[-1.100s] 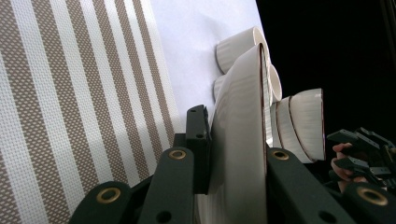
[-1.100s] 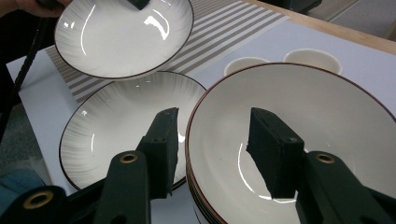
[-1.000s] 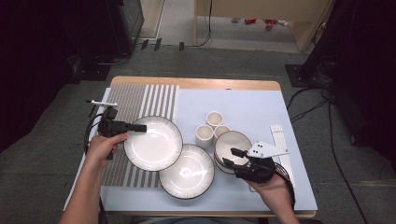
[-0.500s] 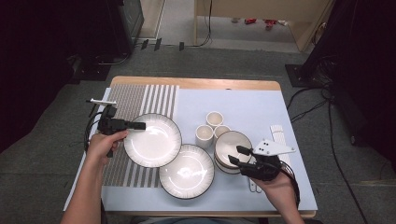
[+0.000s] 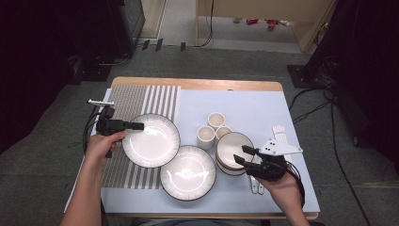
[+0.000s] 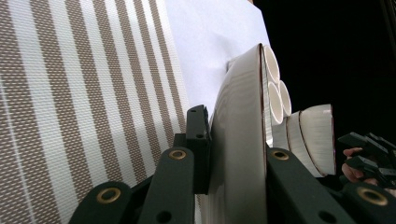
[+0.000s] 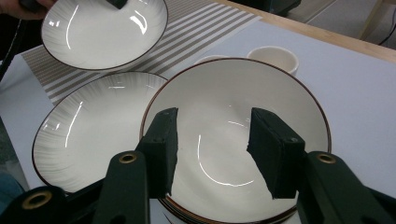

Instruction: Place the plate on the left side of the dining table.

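Since the earlier frames, the right gripper (image 5: pixel 245 156) has shifted toward the left of the high view and now hangs over the near rim of the stacked bowls (image 5: pixel 233 149); before, it stood farther to the right of them. The left gripper (image 5: pixel 136 125) and its plate have kept their place.

Left gripper: the jaws pinch the rim of the upper plate (image 5: pixel 151 140). In the left gripper view the plate's (image 6: pixel 238 140) edge passes between the two black pads, one pad on each face. Beyond the jaw tips, along the plate, lie three small cups (image 6: pixel 272 65) and the bowl stack (image 6: pixel 315 137). The striped mat (image 6: pixel 70 93) lies to the left of the jaws in that view.

Right gripper: the jaws stand spread, with nothing between the pads. In the right gripper view (image 7: pixel 212 140) they sit above the top bowl (image 7: pixel 280 102), whose hollow shows in the gap between them. The lower plate (image 7: pixel 88 126) lies just left of the left jaw, touching or overlapping the bowl stack's edge. The held plate (image 7: pixel 93 32) is farther ahead and to the left. One cup (image 7: pixel 275 57) stands ahead of the jaws, past the bowl's far rim.

All items rest on the pale sheet covering the tabletop (image 5: pixel 197 84).
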`<state>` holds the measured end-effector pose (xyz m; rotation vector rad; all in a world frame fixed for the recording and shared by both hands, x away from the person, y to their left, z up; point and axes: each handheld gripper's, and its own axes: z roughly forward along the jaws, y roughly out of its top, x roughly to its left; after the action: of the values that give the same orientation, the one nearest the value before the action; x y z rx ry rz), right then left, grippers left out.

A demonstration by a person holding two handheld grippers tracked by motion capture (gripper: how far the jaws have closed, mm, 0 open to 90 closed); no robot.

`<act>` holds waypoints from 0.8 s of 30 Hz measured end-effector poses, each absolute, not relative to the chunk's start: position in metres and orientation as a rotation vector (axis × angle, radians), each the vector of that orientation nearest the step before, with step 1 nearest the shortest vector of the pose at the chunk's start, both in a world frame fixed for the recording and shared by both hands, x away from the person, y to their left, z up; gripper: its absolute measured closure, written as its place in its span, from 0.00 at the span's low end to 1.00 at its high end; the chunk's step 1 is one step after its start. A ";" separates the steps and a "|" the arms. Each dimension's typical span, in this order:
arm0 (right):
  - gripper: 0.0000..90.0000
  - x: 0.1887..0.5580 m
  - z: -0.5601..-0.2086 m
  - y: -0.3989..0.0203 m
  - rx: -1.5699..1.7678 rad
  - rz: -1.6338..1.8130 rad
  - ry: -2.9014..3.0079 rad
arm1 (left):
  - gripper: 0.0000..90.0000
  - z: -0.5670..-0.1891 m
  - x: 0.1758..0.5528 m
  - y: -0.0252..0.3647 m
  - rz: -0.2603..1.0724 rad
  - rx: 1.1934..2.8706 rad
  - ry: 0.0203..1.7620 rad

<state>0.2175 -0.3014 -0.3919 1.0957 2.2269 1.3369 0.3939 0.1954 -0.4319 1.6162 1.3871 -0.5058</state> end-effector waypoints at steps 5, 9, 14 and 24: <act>0.58 0.217 -0.392 -0.304 1.107 1.332 2.217 | 0.90 -0.432 0.395 0.199 -0.506 1.609 1.388; 0.57 0.216 -0.392 -0.306 1.113 1.329 2.209 | 0.90 -0.433 0.397 0.200 -0.511 1.612 1.393; 0.57 0.215 -0.391 -0.311 1.126 1.323 2.194 | 0.91 -0.434 0.399 0.201 -0.505 1.614 1.398; 0.57 0.214 -0.390 -0.322 1.165 1.323 2.162 | 0.90 -0.435 0.402 0.205 -0.479 1.623 1.377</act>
<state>0.2141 -0.3218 -0.3895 1.1647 2.1621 1.3229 0.4022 0.2054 -0.4351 1.6229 1.3767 -0.4789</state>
